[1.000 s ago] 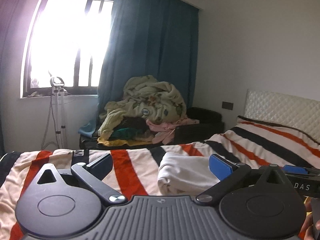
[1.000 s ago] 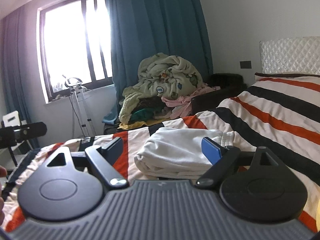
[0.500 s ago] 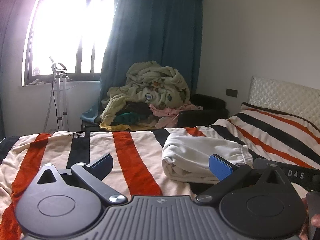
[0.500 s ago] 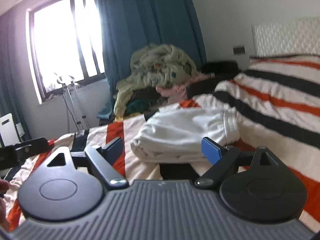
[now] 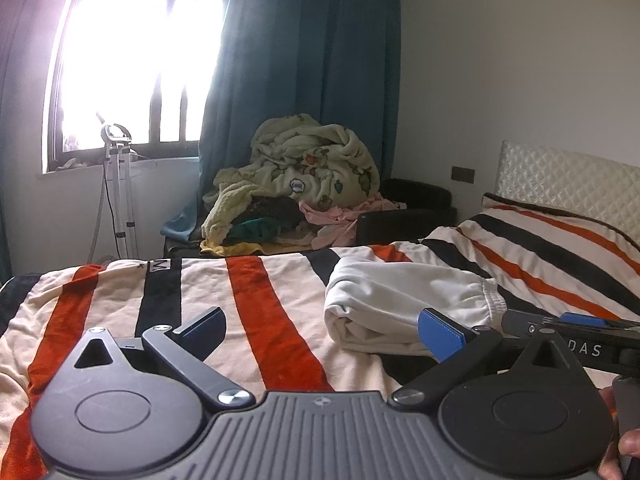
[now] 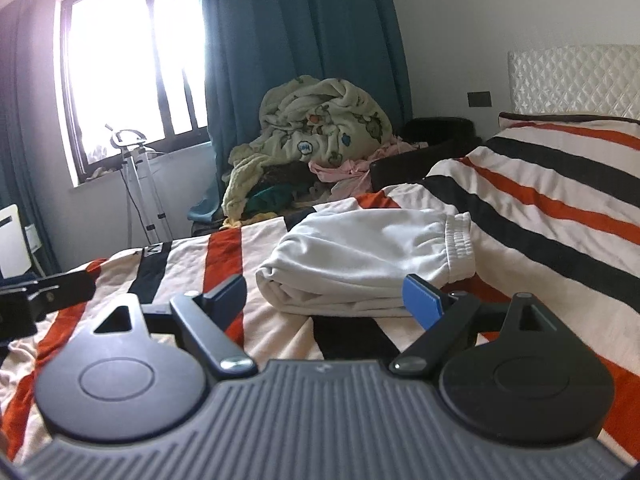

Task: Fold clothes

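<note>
Compared with one second ago, we see that both views have come lower and closer to the striped bedspread (image 5: 280, 320), and the folded white garment (image 6: 368, 260) now looks larger and lies just in front of us; from this we judge that the fold of this piece is already done, and that the hands are settling near the bed, either to tidy the bundle or to go for the next piece. We take the white garment as our landmark and go from left to right. To its left, the left gripper (image 5: 320, 330) hangs low over the bedspread, tilted slightly downward, with its jaws standing wide apart and nothing between them; the garment is just beyond its right finger (image 5: 440, 338), not touched as far as we can tell. The right gripper (image 6: 324, 296) faces the garment directly, with the same low, slightly downward pose, its jaws also spread wide and empty, and the near folded edge lies just ahead of them. Behind the garment, well apart from it, a pile of unfolded clothes (image 5: 296, 184) waits beside the curtain.
</note>
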Action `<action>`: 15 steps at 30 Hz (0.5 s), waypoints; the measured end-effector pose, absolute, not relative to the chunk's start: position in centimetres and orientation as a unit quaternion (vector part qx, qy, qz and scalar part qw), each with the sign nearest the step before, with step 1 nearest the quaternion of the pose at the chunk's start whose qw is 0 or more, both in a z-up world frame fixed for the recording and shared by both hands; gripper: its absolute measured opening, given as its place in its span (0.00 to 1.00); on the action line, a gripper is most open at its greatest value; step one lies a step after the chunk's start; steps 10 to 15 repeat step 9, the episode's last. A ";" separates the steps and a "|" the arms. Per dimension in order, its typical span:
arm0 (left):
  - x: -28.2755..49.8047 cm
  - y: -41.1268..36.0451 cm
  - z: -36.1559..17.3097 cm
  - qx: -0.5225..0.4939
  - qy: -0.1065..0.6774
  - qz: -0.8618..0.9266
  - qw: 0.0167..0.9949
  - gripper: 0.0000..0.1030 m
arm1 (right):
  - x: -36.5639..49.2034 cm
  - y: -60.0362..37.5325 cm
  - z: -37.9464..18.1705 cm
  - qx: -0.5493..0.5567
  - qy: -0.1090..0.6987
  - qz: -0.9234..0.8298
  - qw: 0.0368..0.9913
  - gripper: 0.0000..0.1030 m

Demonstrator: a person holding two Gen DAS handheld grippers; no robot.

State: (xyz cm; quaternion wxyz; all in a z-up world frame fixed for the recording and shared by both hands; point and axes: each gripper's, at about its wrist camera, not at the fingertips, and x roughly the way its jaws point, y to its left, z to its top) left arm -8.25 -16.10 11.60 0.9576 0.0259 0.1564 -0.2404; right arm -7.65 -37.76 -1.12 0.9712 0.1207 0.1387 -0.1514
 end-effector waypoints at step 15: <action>-8.5 -15.6 11.9 0.020 0.153 -0.226 0.962 1.00 | -7.7 -37.3 -1.0 0.107 0.139 -0.159 0.971 0.84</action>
